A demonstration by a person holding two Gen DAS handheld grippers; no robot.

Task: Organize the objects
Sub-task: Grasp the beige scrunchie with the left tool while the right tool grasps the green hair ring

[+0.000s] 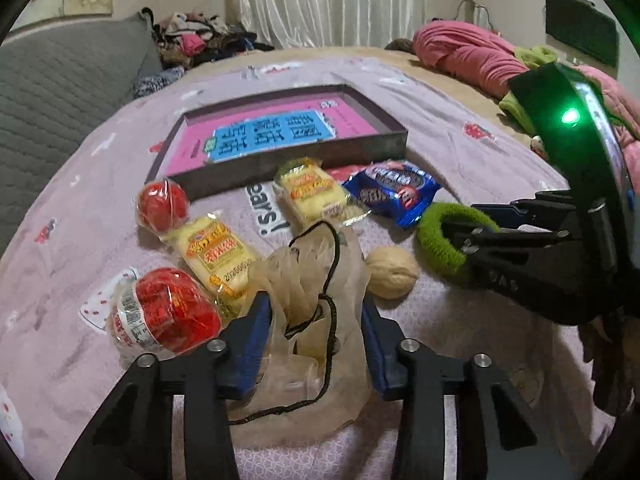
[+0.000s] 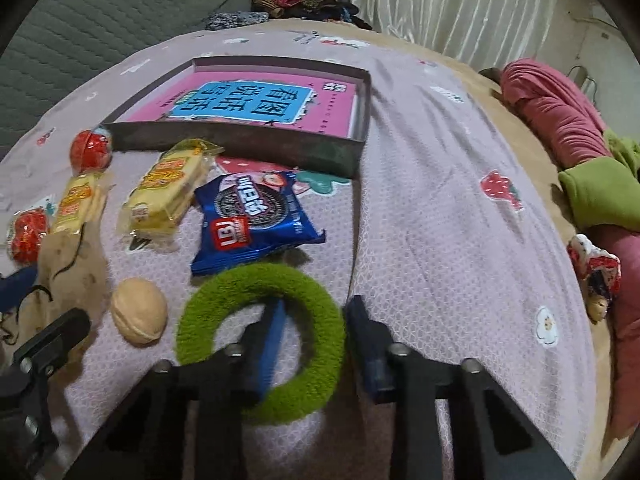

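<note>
Where the blue pads of the left gripper (image 1: 312, 344) close in from both sides, a crumpled beige drawstring bag (image 1: 308, 280) fills the gap and the pads press on it, its black cord (image 1: 330, 308) trailing over the cloth. The right gripper (image 2: 320, 344) is clamped on the rim of a fuzzy green ring (image 2: 260, 340), one finger inside the hole and the other outside. Just beside the ring lies a walnut (image 2: 139, 311), and just beyond it a blue cookie packet (image 2: 252, 220). Farther left lie two yellow snack packs (image 2: 168, 192) and two red wrapped sweets (image 1: 164, 312), one near the bag, the other against the box wall. All of these lie on a pink printed bedspread (image 2: 440, 200). Behind them stands a shallow open box (image 1: 304, 164) with a pink and blue book (image 2: 248, 104) lying flat inside. Rolled pink and green bedding (image 2: 560, 128) lies well off to the right.
</note>
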